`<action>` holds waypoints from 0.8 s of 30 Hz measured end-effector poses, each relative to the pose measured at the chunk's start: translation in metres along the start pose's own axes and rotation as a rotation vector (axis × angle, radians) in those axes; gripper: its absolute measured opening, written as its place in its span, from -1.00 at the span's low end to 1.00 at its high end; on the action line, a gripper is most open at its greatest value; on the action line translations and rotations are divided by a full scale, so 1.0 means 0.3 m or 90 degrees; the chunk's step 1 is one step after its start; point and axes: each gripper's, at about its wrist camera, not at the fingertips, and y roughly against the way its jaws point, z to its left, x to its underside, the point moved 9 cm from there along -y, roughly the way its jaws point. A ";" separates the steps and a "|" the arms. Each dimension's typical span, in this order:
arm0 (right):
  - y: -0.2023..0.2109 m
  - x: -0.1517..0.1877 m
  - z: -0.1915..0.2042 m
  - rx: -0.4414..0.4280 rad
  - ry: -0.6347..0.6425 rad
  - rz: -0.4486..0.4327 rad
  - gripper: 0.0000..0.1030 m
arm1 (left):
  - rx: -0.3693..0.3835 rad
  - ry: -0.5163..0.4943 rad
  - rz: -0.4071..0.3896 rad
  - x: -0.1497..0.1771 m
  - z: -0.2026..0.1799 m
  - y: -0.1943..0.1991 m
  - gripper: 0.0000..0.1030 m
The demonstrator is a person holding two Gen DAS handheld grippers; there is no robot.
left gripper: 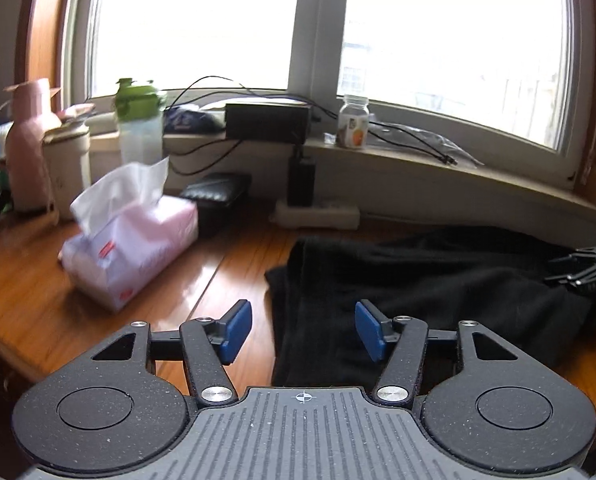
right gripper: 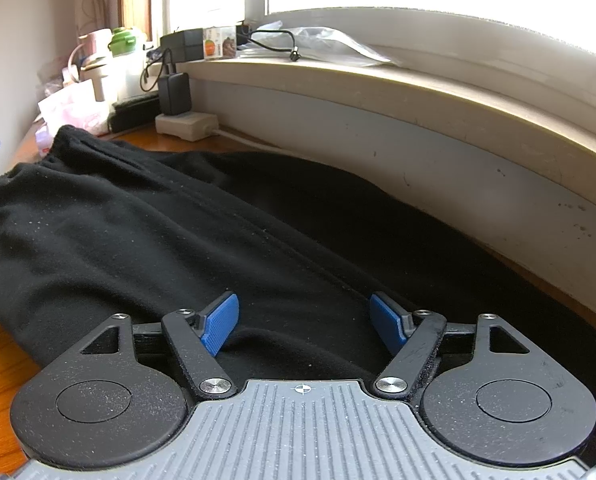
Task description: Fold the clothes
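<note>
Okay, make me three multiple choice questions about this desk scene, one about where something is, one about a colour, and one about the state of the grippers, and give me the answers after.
1. Where does the tissue pack lie?
A. On the wooden table, left of the black garment
B. On the windowsill
C. On top of the black garment

2. What colour is the lid of the shaker bottle?
A. Red
B. Green
C. Black

3. How do the right gripper's jaws stand?
A. Clamped shut on a cable
C. Shut with nothing between them
B. Apart, above the garment

Answers:
1 A: the pack sits on the table, apart from the black garment.
2 B: the lid is bright green.
3 B: the blue pads stand apart over the cloth, and nothing is pinched between them.
</note>
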 end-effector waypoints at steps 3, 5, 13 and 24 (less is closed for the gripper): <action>0.000 0.000 0.001 -0.001 -0.001 -0.001 0.41 | 0.003 -0.026 0.025 -0.049 -0.030 -0.113 0.21; 0.001 0.000 0.002 -0.001 -0.001 -0.002 0.42 | -0.006 -0.046 0.050 -0.075 -0.044 -0.210 0.24; 0.007 -0.001 0.004 -0.008 -0.002 -0.010 0.53 | -0.035 -0.071 0.138 -0.064 -0.026 -0.470 0.05; 0.100 -0.016 0.016 -0.053 -0.038 -0.060 0.57 | -0.116 -0.070 0.047 -0.195 -0.021 -0.364 -0.11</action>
